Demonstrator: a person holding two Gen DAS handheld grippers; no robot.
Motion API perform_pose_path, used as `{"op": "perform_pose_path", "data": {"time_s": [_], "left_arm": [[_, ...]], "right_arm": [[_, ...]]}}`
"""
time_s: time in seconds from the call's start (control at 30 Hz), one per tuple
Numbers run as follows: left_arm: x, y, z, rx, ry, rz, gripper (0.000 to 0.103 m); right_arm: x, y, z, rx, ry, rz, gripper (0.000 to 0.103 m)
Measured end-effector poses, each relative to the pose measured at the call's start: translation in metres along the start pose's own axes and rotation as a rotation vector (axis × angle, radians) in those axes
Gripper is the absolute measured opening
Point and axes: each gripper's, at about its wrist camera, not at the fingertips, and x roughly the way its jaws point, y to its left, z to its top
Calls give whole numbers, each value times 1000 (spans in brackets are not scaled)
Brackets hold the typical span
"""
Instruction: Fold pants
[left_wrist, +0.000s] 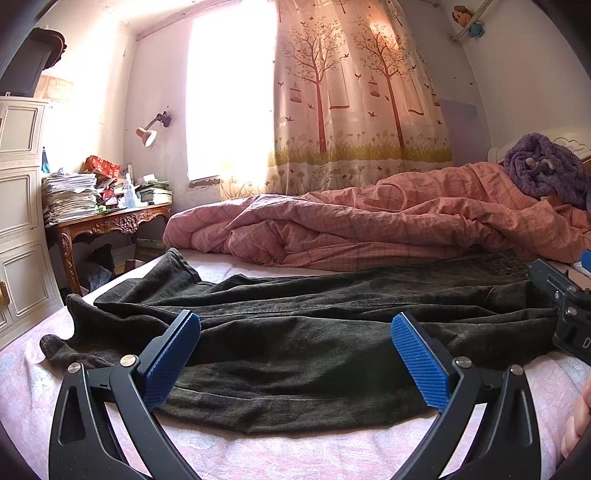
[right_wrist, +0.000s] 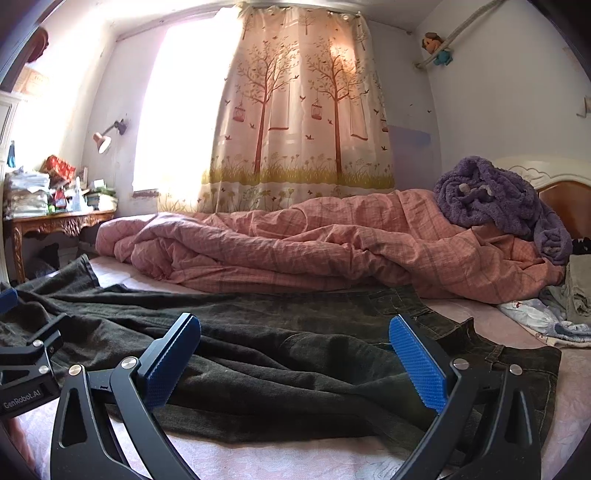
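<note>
Here the dark pants (left_wrist: 314, 332) lie stretched across the bed (left_wrist: 295, 454), on the pale pink sheet, in front of a rumpled pink duvet (left_wrist: 369, 225). The legs run toward the left, with the cuffs near the bed's left edge, and the waistband with its belt loops and pocket is on the right side. The cloth looks like soft, rather thick cotton or denim. I judge it is not slippery and not fragile, but it is limp, so it will sag and wrinkle when lifted and will not keep any shape by itself. It already has several creases along the legs. A good place to take hold seems to be the near edge: one grip at the waistband, where the fabric is doubled and firm, and one farther along the leg, so that the cloth rises evenly.

The left gripper (left_wrist: 295, 354) is low over the near hem of the leg part, pointing forward across the bed, and its blue fingers (left_wrist: 170, 354) are spread wide with nothing between them. The right gripper (right_wrist: 295, 354) is in a similar low pose near the waist part, also spread wide and empty. Both hover beside each other, each visible at the edge of the other's view.
</note>
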Motion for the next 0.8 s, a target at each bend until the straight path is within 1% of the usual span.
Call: {"op": "perform_pose_path", "data": {"time_s": [0.13,0.23,0.8], "left_arm": [[-3,-2,-1,7,-14,-4,103],[-6,-3,-1,9,-28,-5,103],[-5,6,-2,-13,-24,-1,103]], "right_arm": [[2,1,0,-8,11,2,103],[-1,2,0,-14,1,3,103],[0,2,2,-24,5,4,103]]}}
